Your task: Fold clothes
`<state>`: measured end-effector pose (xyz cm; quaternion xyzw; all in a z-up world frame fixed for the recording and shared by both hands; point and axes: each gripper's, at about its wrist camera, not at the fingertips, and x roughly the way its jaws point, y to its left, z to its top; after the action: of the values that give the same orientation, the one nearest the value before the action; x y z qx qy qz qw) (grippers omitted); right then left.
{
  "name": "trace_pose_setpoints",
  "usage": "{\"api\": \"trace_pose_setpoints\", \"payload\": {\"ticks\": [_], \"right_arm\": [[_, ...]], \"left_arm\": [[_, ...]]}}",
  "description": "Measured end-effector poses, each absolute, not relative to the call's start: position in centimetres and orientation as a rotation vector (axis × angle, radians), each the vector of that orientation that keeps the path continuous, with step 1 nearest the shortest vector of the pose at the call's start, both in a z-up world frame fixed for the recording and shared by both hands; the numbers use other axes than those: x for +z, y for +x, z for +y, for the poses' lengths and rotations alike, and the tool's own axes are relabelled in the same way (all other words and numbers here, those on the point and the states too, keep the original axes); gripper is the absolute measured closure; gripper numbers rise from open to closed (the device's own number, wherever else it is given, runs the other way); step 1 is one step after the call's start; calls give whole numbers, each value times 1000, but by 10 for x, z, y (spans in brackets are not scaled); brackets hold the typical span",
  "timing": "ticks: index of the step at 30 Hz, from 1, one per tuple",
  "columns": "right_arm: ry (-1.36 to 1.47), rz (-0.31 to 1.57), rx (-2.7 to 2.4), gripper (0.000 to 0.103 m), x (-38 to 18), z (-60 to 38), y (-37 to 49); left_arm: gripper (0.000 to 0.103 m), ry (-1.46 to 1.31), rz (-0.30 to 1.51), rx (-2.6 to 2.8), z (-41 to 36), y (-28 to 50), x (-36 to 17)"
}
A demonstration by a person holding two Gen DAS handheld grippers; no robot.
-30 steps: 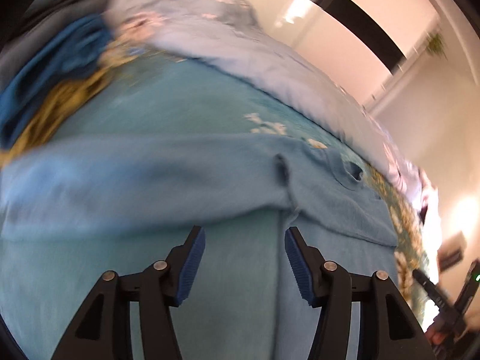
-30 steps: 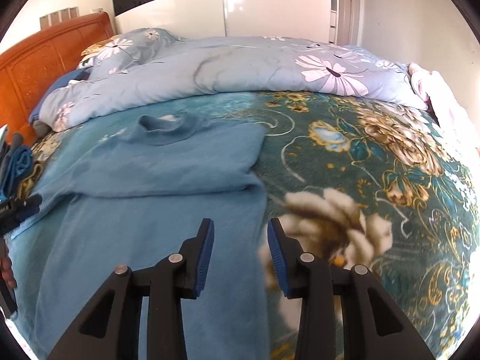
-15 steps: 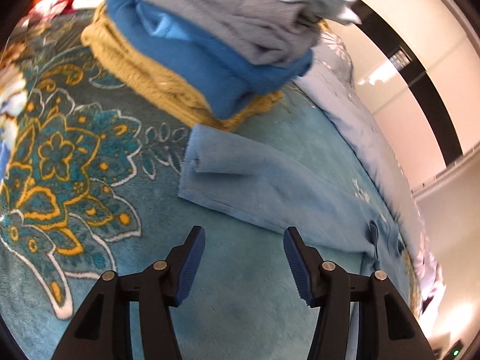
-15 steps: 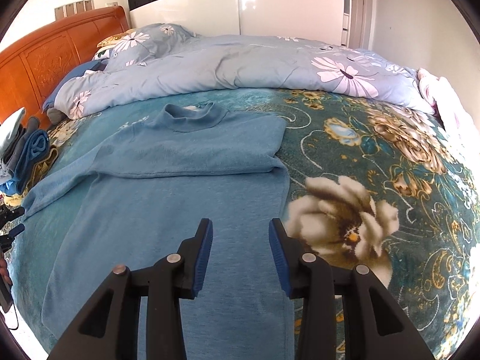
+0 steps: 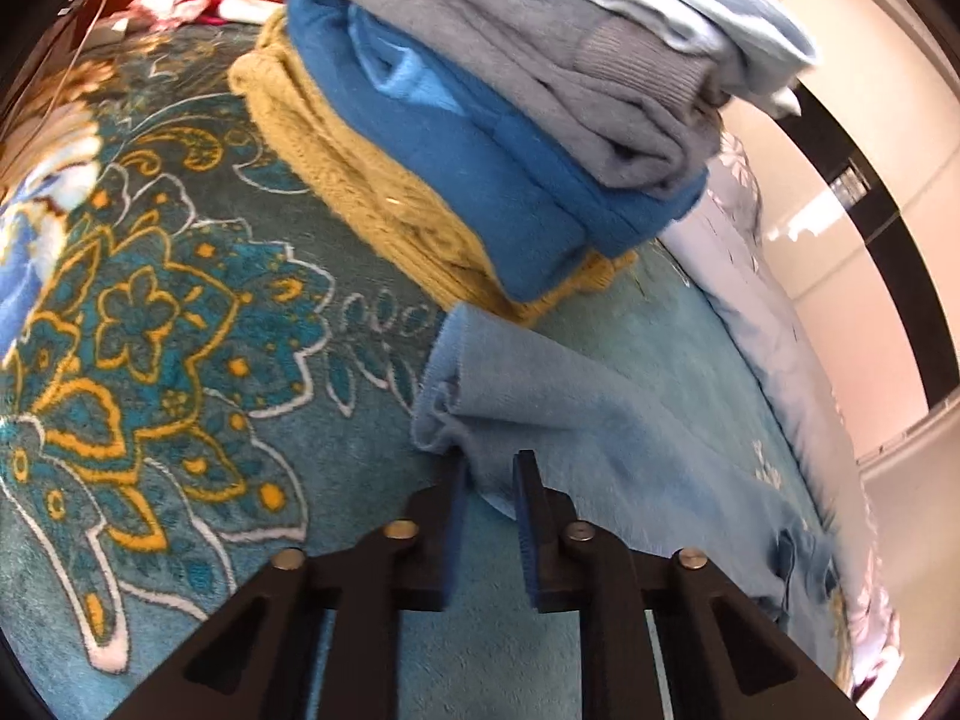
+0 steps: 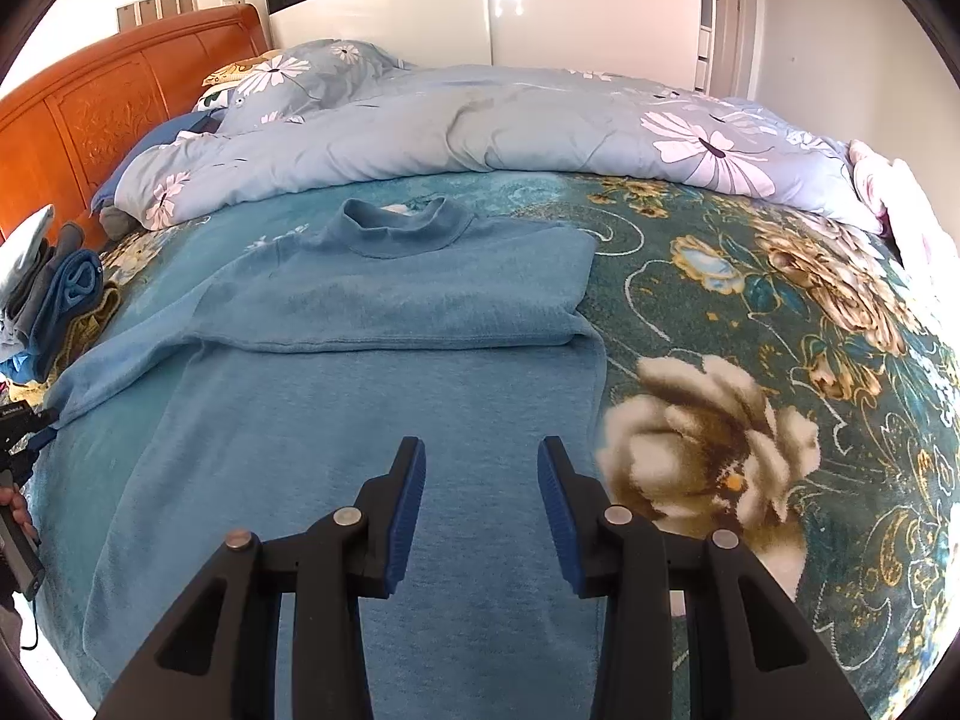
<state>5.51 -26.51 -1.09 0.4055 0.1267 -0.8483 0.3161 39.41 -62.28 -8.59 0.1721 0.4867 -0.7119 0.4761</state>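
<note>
A light blue turtleneck sweater (image 6: 384,396) lies flat on the bed, its right sleeve folded across the chest. Its left sleeve (image 5: 576,420) stretches out toward the stack of folded clothes. My left gripper (image 5: 489,468) is nearly shut on the cuff end of that sleeve, the cloth between its blue pads. It also shows at the far left edge of the right wrist view (image 6: 27,432). My right gripper (image 6: 480,480) is open and empty, hovering above the sweater's lower body.
A stack of folded clothes (image 5: 480,138), yellow, blue, grey and pale blue, sits right behind the cuff. A teal floral blanket (image 6: 780,360) covers the bed. A rolled blue floral duvet (image 6: 480,126) lies across the back, an orange headboard (image 6: 108,120) at left.
My left gripper swung from the sweater body to the sleeve cuff, moved in and closed on it. My right gripper backed off slightly and stayed open.
</note>
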Motion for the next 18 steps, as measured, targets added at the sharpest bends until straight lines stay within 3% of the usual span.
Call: {"api": "trace_pose_setpoints", "payload": {"ticks": [3,10,18], "right_arm": [[1077,330,-2237,63,-13,-262,53],[1094,308,-2243,63,-18,-255,48],[1091,284,-2230,63,-21,-250,46]], "left_arm": [[99,435,1167,-1762,-621,394,-83],[100,398,965,-2010,-592,364,-25],[100,410,750,-2461,-545,251,60]]}}
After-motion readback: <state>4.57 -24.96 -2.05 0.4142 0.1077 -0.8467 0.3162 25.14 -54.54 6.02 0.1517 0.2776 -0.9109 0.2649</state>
